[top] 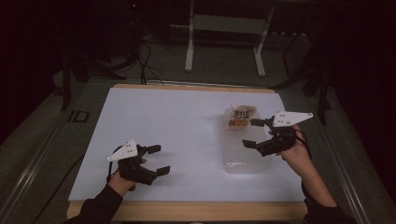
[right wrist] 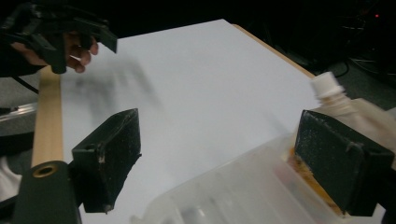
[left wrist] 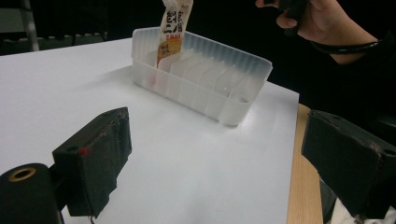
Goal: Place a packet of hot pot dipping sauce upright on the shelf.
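Pouch [top: 239, 116] stands upright in the far end of the clear bin [top: 245, 154], right of centre on the desk [top: 177, 121]. Right claw [top: 254, 133] is spread, empty (apparently just after release); next, withdrawal. Left claw [top: 156, 160] is spread, lower left.

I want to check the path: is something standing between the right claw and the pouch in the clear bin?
Nothing visible does. The right claw, open, hangs over the clear bin, and the pouch stands upright at the bin's far end, beside one jaw.
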Demonstrator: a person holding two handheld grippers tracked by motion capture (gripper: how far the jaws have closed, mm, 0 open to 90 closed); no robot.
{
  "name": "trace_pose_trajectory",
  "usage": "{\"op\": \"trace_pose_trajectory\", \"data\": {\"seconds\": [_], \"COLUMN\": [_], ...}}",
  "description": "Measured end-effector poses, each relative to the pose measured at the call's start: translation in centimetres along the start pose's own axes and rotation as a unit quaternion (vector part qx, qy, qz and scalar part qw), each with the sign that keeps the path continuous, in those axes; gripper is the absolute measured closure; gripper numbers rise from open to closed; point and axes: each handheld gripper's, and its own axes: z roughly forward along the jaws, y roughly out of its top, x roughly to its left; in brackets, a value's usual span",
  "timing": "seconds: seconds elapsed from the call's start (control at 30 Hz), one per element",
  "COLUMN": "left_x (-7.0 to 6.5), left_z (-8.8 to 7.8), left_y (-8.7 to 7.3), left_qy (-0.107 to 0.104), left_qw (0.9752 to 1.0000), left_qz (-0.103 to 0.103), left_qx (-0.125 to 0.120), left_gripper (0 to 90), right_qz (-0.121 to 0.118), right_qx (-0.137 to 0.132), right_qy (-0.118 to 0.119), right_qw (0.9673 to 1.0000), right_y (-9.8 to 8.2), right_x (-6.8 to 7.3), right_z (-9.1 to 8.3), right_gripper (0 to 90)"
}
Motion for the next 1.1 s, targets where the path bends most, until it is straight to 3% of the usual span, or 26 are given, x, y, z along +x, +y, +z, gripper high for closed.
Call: {"op": "trace_pose_trajectory", "data": {"seconds": [0.27, 0.7, 0.93, 1.1], "left_x": [-0.1, -0.4, -0.6, -0.6], "left_z": [0.0, 0.1, 0.1, 0.2], "left_y": [-0.1, -0.1, -0.1, -0.2], "left_qy": [-0.001, 0.000, 0.000, -0.003], "left_qw": [1.0000, 0.9998, 0.9997, 0.9997], "left_qz": [0.005, 0.014, 0.020, 0.020], "left_qx": [0.006, 0.011, 0.013, 0.014], "left_gripper": [8.9, 8.9, 8.8, 8.9], "right_qz": [0.009, 0.016, 0.024, 0.023], "right_qx": [-0.019, -0.011, -0.008, -0.009], "right_qy": [0.001, -0.007, -0.011, -0.031], "right_qw": [0.9998, 0.9998, 0.9996, 0.9992], "right_y": [-1.2, -3.7, -5.5, -6.5], "right_x": [2.1, 5.5, 6.3, 6.7], "right_z": [-0.1, -0.1, 0.1, 0.1], "right_gripper": [14.3, 14.2, 14.1, 14.2]}}
